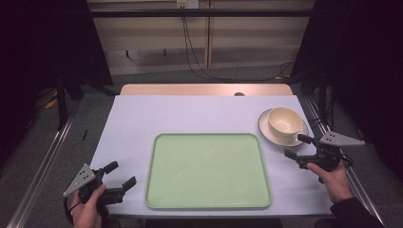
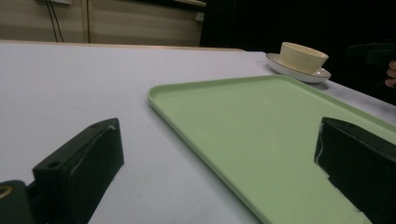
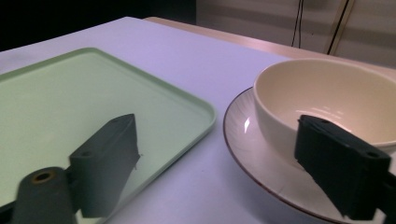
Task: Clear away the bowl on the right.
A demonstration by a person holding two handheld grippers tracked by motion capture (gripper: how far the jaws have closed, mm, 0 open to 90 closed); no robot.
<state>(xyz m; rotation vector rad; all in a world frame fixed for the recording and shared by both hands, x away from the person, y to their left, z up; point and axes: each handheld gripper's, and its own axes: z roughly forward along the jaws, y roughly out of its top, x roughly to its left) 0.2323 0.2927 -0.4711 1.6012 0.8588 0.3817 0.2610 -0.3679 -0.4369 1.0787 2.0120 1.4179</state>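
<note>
Broadly, a table (image 1: 142,118) with a pale lavender top is taking up most of the high view, a strip of bare wood showing along its far edge. On it, near the person's side and about midway across, a light green tray (image 1: 207,170) with rounded corners and a low raised rim is lying flat, its inside bare. Toward the far right corner of the table a pale plate (image 1: 266,129) with a thin dark rim is sitting apart from the tray, just beyond the tray's far right corner, and a cream bowl (image 1: 285,124) is standing upright on it, with nothing showing inside in the right gripper view.

The left gripper (image 1: 119,175) is being held by the person's left hand (image 1: 89,209) at the near left corner of the table, just left of the tray; its jaws are standing wide apart and gripping nothing. In the left gripper view one jaw is hovering over the bare table and the other over the tray's near edge. The right gripper (image 1: 297,146) is being held by the right hand (image 1: 335,180) at the right side, pointing toward the plate. Its jaws are likewise spread apart and holding nothing; in the right gripper view one jaw is sitting over the tray's corner and the other in front of the bowl and plate.
</note>
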